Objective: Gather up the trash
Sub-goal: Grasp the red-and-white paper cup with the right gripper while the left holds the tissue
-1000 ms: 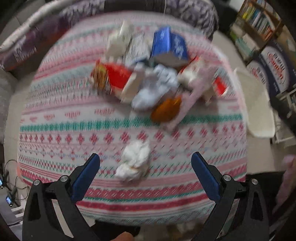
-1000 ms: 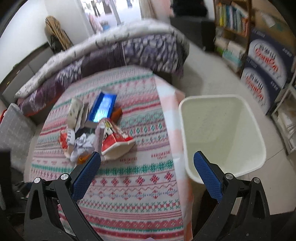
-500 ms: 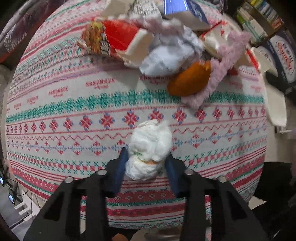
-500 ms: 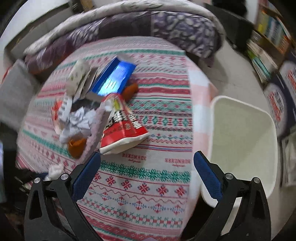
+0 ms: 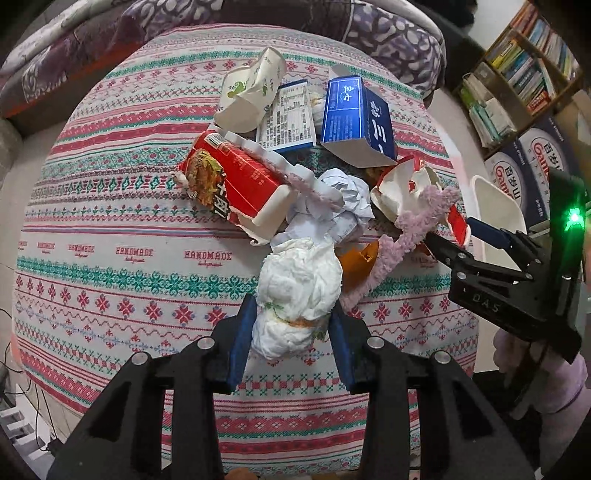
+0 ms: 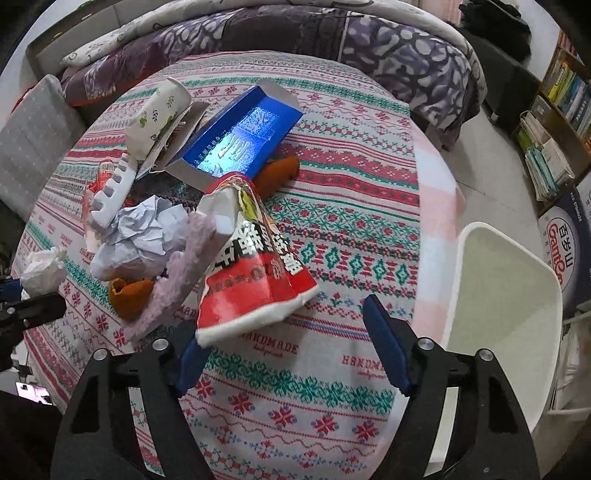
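Observation:
My left gripper (image 5: 291,343) is shut on a crumpled white tissue wad (image 5: 295,291), held above the patterned tablecloth (image 5: 110,266); the wad also shows at the left edge of the right wrist view (image 6: 42,266). My right gripper (image 6: 291,350) is open, its left finger close under the rim of a red-and-white snack bag (image 6: 255,273). It shows at the right of the left wrist view (image 5: 476,236). The trash pile holds a red noodle package (image 5: 236,184), crumpled paper (image 5: 343,199), a blue box (image 5: 354,114), a paper cup (image 5: 251,92) and a lilac fuzzy strip (image 6: 181,269).
A white waste bin (image 6: 509,332) stands on the floor off the table's right edge. A purple quilt (image 6: 295,33) lies behind the table. Bookshelves (image 5: 524,74) and printed cartons (image 6: 565,236) stand at the right. An orange peel (image 6: 129,295) lies by the strip.
My left gripper closed on the tissue wad and lifted it, drawing back from the pile. My right gripper moved in low to the red-and-white snack bag, still open.

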`<move>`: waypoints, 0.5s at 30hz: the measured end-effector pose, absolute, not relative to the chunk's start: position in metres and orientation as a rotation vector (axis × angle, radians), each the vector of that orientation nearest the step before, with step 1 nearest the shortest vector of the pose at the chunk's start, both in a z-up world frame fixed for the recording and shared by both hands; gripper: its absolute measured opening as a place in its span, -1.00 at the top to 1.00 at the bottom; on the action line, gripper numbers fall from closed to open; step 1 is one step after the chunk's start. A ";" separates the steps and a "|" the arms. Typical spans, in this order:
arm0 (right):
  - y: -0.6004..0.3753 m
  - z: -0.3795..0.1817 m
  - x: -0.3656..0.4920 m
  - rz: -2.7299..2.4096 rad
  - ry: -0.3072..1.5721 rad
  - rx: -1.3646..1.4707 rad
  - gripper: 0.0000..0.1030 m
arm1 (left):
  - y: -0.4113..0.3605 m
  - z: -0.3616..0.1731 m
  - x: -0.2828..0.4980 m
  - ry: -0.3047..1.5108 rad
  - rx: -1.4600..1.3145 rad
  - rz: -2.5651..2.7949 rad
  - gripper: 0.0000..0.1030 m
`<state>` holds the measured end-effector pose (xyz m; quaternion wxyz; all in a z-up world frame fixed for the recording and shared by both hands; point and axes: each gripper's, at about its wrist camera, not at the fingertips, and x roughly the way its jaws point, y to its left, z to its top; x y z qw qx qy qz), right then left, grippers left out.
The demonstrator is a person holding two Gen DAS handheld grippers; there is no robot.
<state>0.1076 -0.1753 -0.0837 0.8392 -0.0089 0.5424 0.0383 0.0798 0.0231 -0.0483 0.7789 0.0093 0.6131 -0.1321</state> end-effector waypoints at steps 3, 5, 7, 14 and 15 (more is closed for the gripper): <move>-0.169 -0.084 0.112 0.107 1.144 -0.031 0.29 | 0.020 -0.050 0.088 1.323 0.008 -0.278 0.25; -0.167 -0.081 0.112 0.099 1.124 -0.046 0.54 | 0.021 -0.047 0.098 1.312 -0.008 -0.274 0.25; -0.167 -0.076 0.111 0.107 1.111 -0.026 0.90 | 0.021 -0.045 0.101 1.295 -0.023 -0.268 0.25; -0.175 -0.049 0.102 0.074 0.985 0.007 0.91 | 0.018 -0.031 0.102 1.211 -0.057 -0.257 0.25; -0.176 -0.046 0.101 0.070 0.972 0.015 0.91 | 0.018 -0.028 0.102 1.195 -0.058 -0.253 0.25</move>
